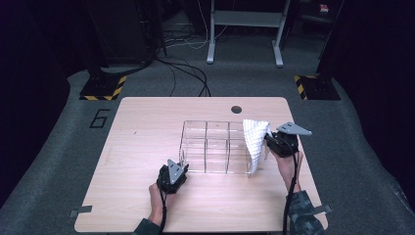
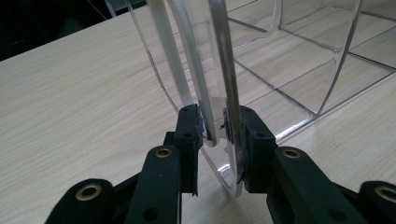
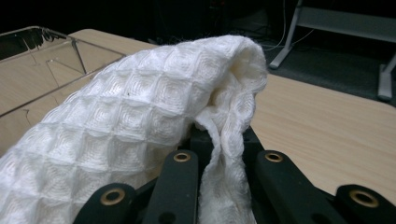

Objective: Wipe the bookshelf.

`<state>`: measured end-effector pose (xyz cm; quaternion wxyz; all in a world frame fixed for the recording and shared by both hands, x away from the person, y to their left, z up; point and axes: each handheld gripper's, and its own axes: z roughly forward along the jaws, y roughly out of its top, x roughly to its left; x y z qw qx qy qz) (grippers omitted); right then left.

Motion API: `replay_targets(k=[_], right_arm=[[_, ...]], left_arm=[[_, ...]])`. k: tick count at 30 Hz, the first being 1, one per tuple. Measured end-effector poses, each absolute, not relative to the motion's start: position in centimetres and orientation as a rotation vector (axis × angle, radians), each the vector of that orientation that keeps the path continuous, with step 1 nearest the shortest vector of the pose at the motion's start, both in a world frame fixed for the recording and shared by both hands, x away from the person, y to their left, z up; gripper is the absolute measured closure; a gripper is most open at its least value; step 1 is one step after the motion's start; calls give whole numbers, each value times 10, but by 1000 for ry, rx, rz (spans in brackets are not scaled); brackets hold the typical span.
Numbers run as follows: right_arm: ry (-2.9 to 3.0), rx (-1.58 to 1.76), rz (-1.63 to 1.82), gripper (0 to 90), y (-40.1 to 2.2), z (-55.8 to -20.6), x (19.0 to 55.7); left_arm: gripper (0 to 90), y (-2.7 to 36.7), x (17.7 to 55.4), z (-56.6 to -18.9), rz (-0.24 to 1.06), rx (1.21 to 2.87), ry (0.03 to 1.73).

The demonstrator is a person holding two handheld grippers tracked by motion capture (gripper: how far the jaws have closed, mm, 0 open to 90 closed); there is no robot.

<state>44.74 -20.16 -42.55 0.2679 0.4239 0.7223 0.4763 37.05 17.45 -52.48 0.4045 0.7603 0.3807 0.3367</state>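
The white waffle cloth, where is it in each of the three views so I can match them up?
High view: the white waffle cloth hangs at right of centre, over the clear divided box's right end, pinched in the right claw.
Left gripper view: not in it.
Right gripper view: it fills the left and centre, caught between the jaws.
Shared landmark: the clear divided box.

Numeral "6" (image 1: 100, 119) marked on grey floor left of table.
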Motion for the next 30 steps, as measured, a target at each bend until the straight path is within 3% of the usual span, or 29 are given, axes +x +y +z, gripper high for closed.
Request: replay_targets(k=[30], right_arm=[[2152,1303,1206,831,-189,-475,472]], left_arm=[[727,174,370,-525,846,1921,965]])
